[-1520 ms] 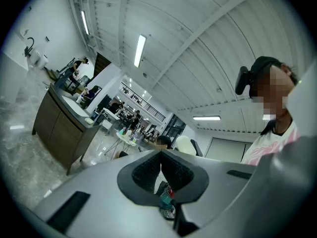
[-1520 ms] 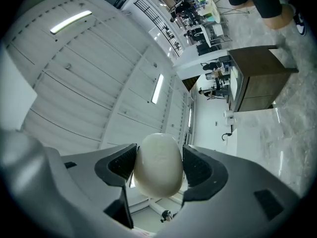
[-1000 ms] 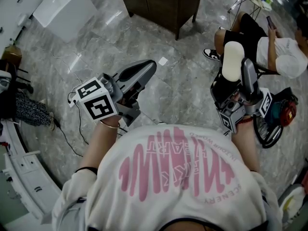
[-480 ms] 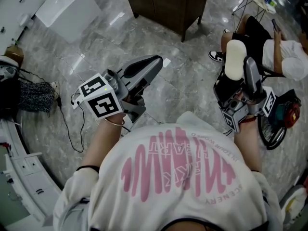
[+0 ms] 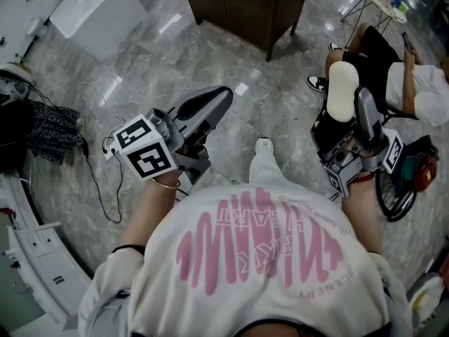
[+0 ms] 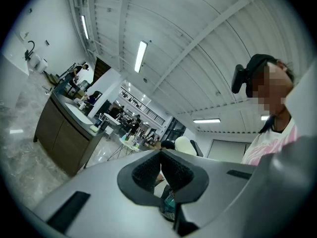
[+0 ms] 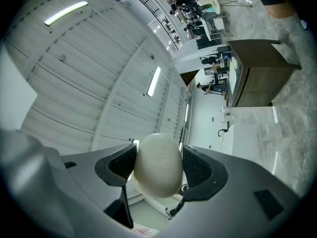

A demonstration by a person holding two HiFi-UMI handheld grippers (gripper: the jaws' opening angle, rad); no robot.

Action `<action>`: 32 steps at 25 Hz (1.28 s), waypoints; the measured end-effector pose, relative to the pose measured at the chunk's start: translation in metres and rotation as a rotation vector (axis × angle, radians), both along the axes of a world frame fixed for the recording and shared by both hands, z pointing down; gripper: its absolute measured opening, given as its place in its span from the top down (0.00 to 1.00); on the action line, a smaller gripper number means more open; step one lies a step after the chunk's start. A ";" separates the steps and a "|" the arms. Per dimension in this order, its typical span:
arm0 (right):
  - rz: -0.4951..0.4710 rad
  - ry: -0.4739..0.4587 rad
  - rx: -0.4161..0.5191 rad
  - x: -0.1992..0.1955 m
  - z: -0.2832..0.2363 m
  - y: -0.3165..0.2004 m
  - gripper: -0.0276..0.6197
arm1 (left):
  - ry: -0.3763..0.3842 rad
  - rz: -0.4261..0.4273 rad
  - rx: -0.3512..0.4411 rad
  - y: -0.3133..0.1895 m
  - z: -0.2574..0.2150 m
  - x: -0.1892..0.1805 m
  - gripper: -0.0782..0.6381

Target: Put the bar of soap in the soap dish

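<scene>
A cream oval bar of soap (image 5: 342,90) stands upright between the jaws of my right gripper (image 5: 353,95), held high over the marble floor at the right of the head view. The right gripper view shows the soap (image 7: 158,166) pinched between both dark pads (image 7: 199,168), with my right gripper (image 7: 158,158) pointing up at the ceiling. My left gripper (image 5: 212,98) is shut and holds nothing; its pads (image 6: 148,170) meet in the left gripper view. No soap dish shows in any view.
A dark wooden cabinet (image 5: 245,5) stands ahead, with a white box (image 5: 95,16) at the far left. A person sits on a chair (image 5: 407,76) at the right. A cable (image 5: 105,188) trails over the floor on the left. A knee and shoe (image 5: 264,153) show below.
The floor has slid a little in the head view and a trouser leg with a shoe has come forward in the middle. Both grippers keep their pose; the soap stays held.
</scene>
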State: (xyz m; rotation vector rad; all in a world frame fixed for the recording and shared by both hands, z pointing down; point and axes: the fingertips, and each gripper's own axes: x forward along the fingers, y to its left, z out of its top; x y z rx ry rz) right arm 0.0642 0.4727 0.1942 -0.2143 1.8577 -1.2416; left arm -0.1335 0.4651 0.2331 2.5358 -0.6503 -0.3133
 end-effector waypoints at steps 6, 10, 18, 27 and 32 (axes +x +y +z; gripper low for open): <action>-0.003 0.001 0.005 0.005 0.002 -0.019 0.50 | -0.028 0.012 0.012 -0.015 0.002 0.010 0.88; -0.027 0.008 0.011 0.017 0.003 -0.060 0.50 | -0.034 0.006 0.008 -0.055 0.001 0.027 0.88; -0.073 -0.013 0.007 0.039 0.000 -0.138 0.50 | -0.028 -0.033 0.008 -0.129 -0.002 0.049 0.88; -0.116 -0.023 0.003 0.056 0.001 -0.203 0.50 | -0.025 -0.080 0.004 -0.181 -0.002 0.062 0.88; -0.142 -0.023 0.004 0.065 0.000 -0.241 0.50 | -0.022 -0.114 0.003 -0.218 0.000 0.071 0.88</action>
